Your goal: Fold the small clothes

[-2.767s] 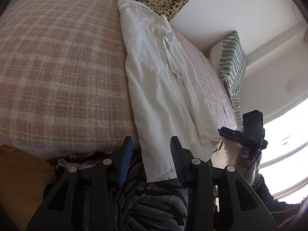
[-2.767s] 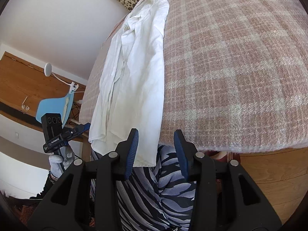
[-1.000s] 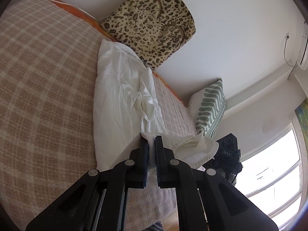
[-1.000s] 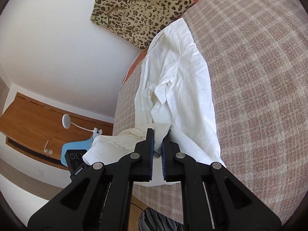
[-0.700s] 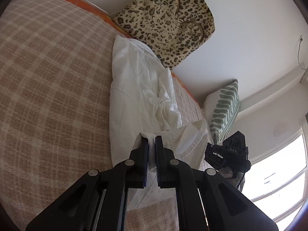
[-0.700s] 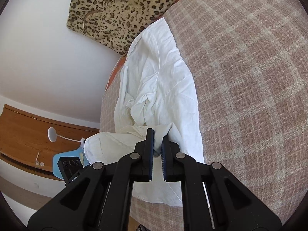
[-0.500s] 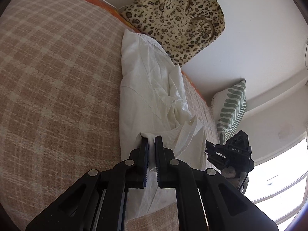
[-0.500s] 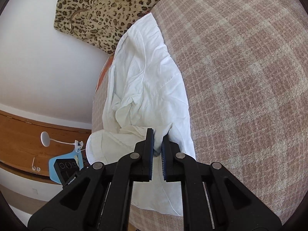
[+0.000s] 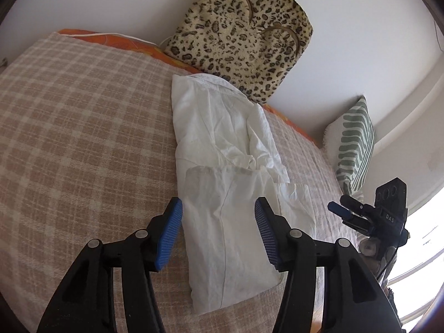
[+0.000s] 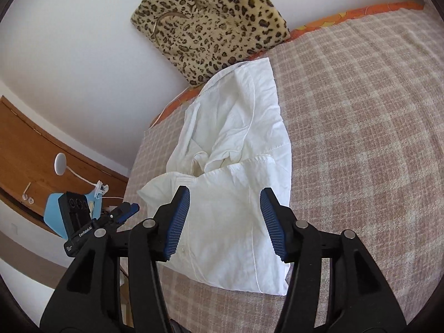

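Black jaws, ribbed blue pads (image 9: 169,233)

left tool (image 9: 218,231): jaws just opened, nothing gripped | white shirt (image 9: 227,194): folded on plaid blanket (image 9: 83,138)

Bright daylight from blown-out window (image 9: 424,238) at right edge; soft shadows, sharp focus, strong fisheye bending, dark vignetted corners.

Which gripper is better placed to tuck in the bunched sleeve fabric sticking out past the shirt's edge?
Probably the right gripper: open, empty, and nearer the side where the bunched sleeve protrudes.
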{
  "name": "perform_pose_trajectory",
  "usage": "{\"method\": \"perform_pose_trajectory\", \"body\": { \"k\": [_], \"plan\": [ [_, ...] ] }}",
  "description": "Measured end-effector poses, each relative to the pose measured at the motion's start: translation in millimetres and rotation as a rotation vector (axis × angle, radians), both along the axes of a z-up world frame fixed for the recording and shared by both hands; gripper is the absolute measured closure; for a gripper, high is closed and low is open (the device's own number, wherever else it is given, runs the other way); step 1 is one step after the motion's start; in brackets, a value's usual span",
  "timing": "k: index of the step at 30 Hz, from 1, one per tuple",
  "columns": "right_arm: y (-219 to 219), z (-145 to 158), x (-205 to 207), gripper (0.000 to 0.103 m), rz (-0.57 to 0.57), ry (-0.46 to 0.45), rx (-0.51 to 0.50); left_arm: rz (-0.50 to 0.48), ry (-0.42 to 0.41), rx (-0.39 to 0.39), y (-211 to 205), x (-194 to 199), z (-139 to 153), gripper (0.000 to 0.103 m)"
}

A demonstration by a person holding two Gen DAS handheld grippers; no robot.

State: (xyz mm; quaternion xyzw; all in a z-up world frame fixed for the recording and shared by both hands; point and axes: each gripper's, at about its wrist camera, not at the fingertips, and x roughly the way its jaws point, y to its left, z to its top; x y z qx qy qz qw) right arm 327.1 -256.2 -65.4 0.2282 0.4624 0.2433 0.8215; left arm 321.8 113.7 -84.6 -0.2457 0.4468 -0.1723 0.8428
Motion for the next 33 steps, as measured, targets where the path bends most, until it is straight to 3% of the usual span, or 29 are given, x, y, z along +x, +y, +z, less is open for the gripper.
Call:
{"method": "perform_pose_trajectory", "body": {
  "k": [4,8,10,13,18,21,25,30,33],
  "plan": [
    [38,1,-27,0.048,0.118,-0.102,-0.176,0.003,-0.054,0.001,4,-8,7,0.05],
    [67,-4,-32,0.051,0.19,-0.157,-0.287,-0.051,-0.114,0.039,-10,-19,11,0.054],
    [80,-9,-31,0.052,0.217,-0.176,-0.328,-0.11,-0.141,0.071,-23,-23,13,0.062],
    [97,-16,-27,0.052,0.241,-0.201,-0.399,-0.183,-0.143,0.127,-45,-22,4,0.064],
    [108,-35,-12,0.052,0.21,-0.205,-0.553,-0.195,-0.094,0.157,-57,-4,-19,0.064],
    [98,-47,0,0.053,0.161,-0.164,-0.598,-0.199,-0.075,0.205,-61,4,-31,0.064],
    [83,-61,12,0.071,0.094,-0.101,-0.616,-0.206,-0.048,0.261,-65,12,-45,0.064],
    [86,-55,10,0.071,0.092,-0.115,-0.636,-0.194,-0.066,0.301,-69,11,-41,0.064],
    [85,-37,4,0.07,0.107,-0.155,-0.552,-0.205,-0.094,0.349,-75,4,-31,0.064]
  ]
}}
